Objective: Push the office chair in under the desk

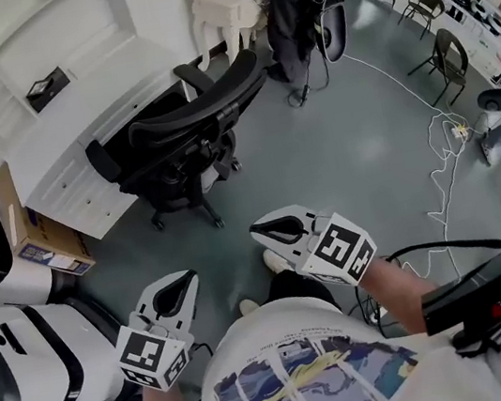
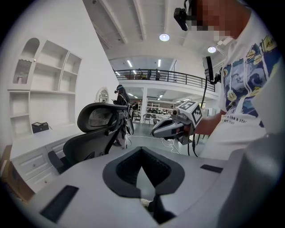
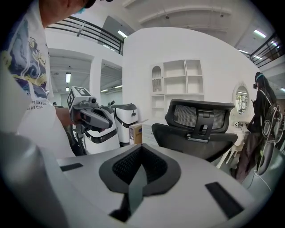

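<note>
The black mesh office chair (image 1: 185, 141) stands on the grey floor, pulled out from the white desk (image 1: 77, 129), its backrest toward me. Both grippers hover near my body, short of the chair and not touching it. My left gripper (image 1: 175, 296) is shut with nothing between its jaws, and so is my right gripper (image 1: 275, 230). The left gripper view shows the chair (image 2: 97, 127) at the left, beyond its own shut jaws, with the right gripper (image 2: 169, 128) beside it. In the right gripper view the chair back (image 3: 201, 127) is ahead on the right and the left gripper (image 3: 93, 117) on the left.
A cardboard box (image 1: 40, 238) sits at the desk's near end, next to white machines (image 1: 9, 321). White shelves (image 1: 24, 42) rise above the desk. A dark stand hung with bags (image 1: 298, 1) and a small white table (image 1: 223, 7) lie beyond the chair. A white cable (image 1: 437, 164) trails at the right.
</note>
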Motion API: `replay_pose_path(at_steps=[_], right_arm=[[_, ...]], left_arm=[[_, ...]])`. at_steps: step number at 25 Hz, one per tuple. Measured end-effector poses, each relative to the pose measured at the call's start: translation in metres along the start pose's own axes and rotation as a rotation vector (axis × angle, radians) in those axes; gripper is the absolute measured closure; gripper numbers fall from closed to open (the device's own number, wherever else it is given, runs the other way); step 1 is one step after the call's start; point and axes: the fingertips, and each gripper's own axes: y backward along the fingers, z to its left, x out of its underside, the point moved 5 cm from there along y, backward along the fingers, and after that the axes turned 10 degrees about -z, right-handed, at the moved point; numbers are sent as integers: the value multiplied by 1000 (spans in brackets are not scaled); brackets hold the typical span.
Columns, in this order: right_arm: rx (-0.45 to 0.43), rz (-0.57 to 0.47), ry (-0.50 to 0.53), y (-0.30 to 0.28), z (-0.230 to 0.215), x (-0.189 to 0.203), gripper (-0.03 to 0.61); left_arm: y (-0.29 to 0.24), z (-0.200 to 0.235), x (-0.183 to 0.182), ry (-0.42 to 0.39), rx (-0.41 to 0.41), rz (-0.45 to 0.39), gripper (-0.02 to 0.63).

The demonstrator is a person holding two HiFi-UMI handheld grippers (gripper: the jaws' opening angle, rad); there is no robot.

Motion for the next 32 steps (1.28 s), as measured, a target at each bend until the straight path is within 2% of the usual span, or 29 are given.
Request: replay_pose_path(at_steps=[13,32], right_arm=[[-24,5,-4,-7,10,-5,554],[-69,-3,30,-23,19,-14,554]], left_arm=[[-6,-2,4,-9,33,11,601],[-3,3,9,-4,37,19,601]])
